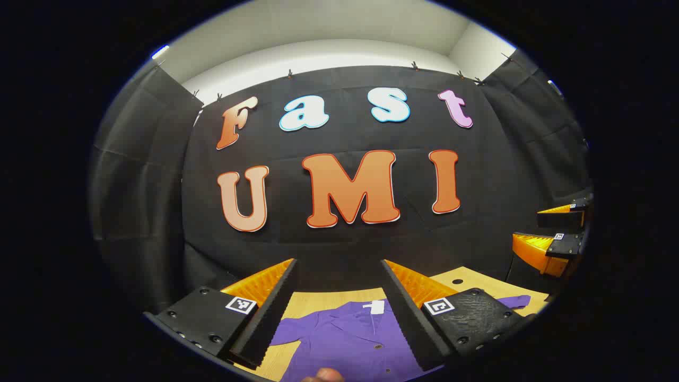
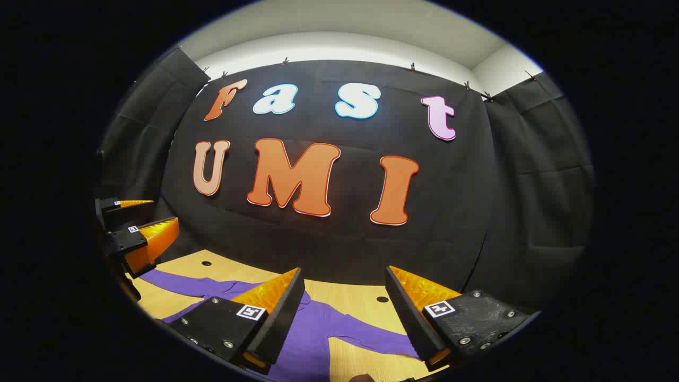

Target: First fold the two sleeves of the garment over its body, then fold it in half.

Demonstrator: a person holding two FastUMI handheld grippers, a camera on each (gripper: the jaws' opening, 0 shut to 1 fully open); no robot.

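Purple garment (image 1: 350, 339) partly hidden behind left claw (image 1: 339, 313).

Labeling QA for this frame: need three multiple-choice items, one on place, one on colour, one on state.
1. Where does the garment lie?
A. on the wooden table
B. on the floor
C. on a hanger

2. What colour is the garment?
A. green
B. purple
C. white

3. How do the left tool and right tool stand?
A. both shut on cloth
B. one open, one shut
C. both open, holding nothing

Key: 1 A, it is spread flat on the tabletop; 2 B, purple in both views; 3 C, each shows a wide gap between its fingers.
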